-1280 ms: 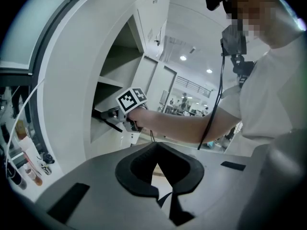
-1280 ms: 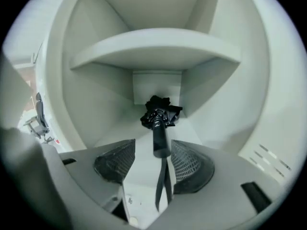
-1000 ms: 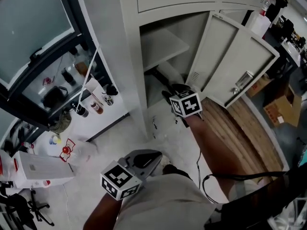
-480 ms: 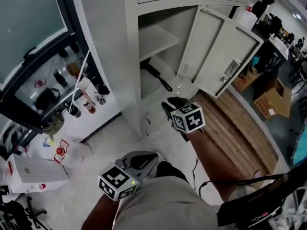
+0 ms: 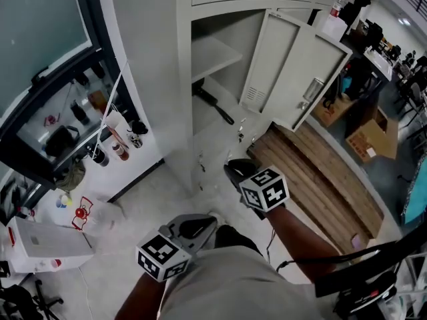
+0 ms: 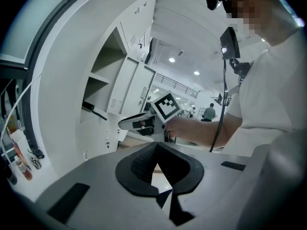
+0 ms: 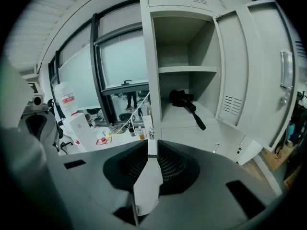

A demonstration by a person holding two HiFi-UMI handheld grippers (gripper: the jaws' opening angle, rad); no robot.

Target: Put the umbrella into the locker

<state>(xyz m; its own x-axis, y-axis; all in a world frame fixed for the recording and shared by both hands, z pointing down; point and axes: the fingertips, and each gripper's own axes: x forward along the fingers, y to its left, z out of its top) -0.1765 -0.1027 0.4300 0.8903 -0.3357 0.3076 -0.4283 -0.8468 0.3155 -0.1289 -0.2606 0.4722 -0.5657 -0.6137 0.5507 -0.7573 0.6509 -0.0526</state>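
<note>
Right gripper view: shows the umbrella (image 7: 189, 108) lying folded in the lower compartment of the locker (image 7: 148, 56), just right of centre under the shelf (image 7: 187, 69), so suggests a finished putting-in, with at most the door (image 7: 261, 71) left to shut. Finds the right tool (image 7: 152, 143) at bottom centre closing to a slit with nothing between its jaws, and the left tool (image 6: 156, 152) pinched together at the tips, likewise empty. Loses the umbrella's inner end in the compartment's shadow.
</note>
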